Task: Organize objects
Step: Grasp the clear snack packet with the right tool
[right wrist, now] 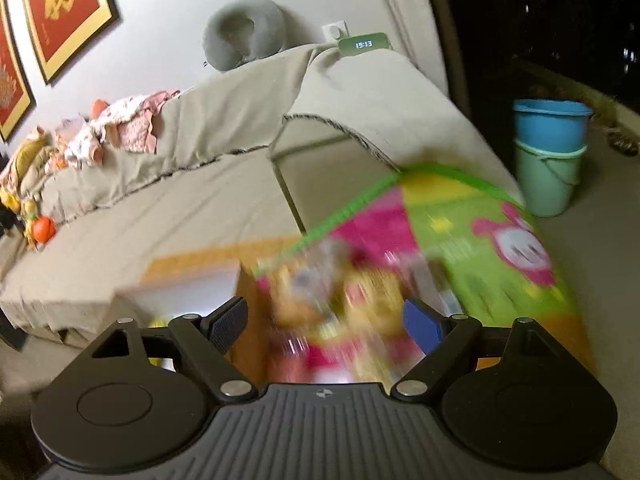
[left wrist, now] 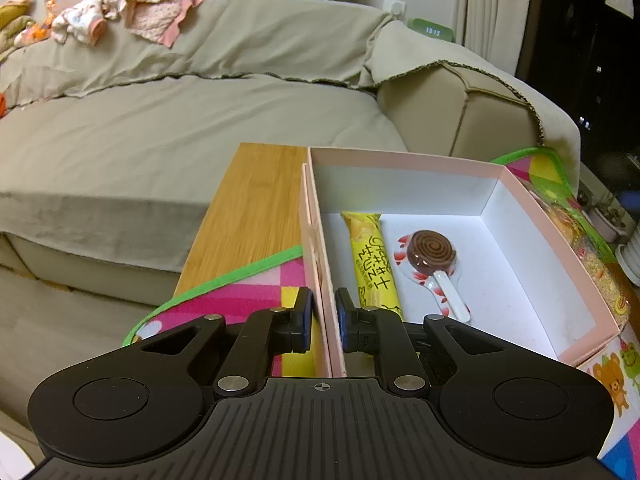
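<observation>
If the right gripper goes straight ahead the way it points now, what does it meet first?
Most likely the colourful mat on the table. The right gripper is open with nothing between its fingers. The view is blurred, so small items may lie on the mat first; I cannot tell what they are.

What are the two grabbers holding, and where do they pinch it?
The left gripper pinches the pink box by its near side wall, one finger inside, one outside. The right gripper is open and holds nothing.

The open pink box (left wrist: 400, 160), white inside, sits on the colourful mat (left wrist: 248, 296); a yellow snack packet (left wrist: 374, 260) and chocolate-swirl lollipop (left wrist: 432, 256) lie flat inside
</observation>
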`<state>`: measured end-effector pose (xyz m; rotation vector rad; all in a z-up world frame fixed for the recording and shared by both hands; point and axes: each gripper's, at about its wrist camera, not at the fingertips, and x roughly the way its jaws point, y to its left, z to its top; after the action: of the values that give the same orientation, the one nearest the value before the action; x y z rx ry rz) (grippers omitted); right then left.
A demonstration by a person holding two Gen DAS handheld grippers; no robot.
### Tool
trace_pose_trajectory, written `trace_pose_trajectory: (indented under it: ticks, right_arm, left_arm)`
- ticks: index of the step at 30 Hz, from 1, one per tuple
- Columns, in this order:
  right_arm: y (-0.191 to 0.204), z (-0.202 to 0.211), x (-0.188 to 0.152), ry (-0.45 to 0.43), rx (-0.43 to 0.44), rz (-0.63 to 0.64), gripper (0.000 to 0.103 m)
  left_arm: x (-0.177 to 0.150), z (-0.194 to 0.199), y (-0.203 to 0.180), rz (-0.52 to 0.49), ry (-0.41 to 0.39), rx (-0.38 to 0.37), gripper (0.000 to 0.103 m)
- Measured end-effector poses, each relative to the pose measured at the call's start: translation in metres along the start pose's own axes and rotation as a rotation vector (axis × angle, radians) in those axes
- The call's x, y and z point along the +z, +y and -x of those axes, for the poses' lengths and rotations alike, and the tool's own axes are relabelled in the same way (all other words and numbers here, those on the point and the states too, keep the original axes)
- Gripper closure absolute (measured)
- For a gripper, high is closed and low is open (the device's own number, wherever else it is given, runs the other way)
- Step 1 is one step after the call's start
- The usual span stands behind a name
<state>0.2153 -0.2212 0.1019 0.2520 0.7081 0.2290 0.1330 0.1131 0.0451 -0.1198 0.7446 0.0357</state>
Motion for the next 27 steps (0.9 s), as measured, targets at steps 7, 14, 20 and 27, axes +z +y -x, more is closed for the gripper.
trace_pose_trajectory:
  ticks: [7,14,20,27]
  right_arm:
    - [0.013,-0.111,0.046,0.091,-0.088,-0.046,0.02]
    - [-0.005,-0.156,0.035,0.201,-0.04,-0.205,0.067]
    - [-0.006,-0.091,0.025,0.16,0.029,-0.136,0.067]
    - [-0.005,0.009,-0.024,0.132,0.016,0.018,0.067]
  left_arm:
    - [-0.003,0.002,-0.001,-0.001,-0.008,-0.003,0.088]
    - [-0.003,0.002,0.001,0.007,-0.011,-0.024,0.086]
    - [-0.004,0.002,0.002,0.018,-0.014,-0.025,0.086]
    - [-0.003,0.002,0.002,0.024,-0.013,-0.022,0.086]
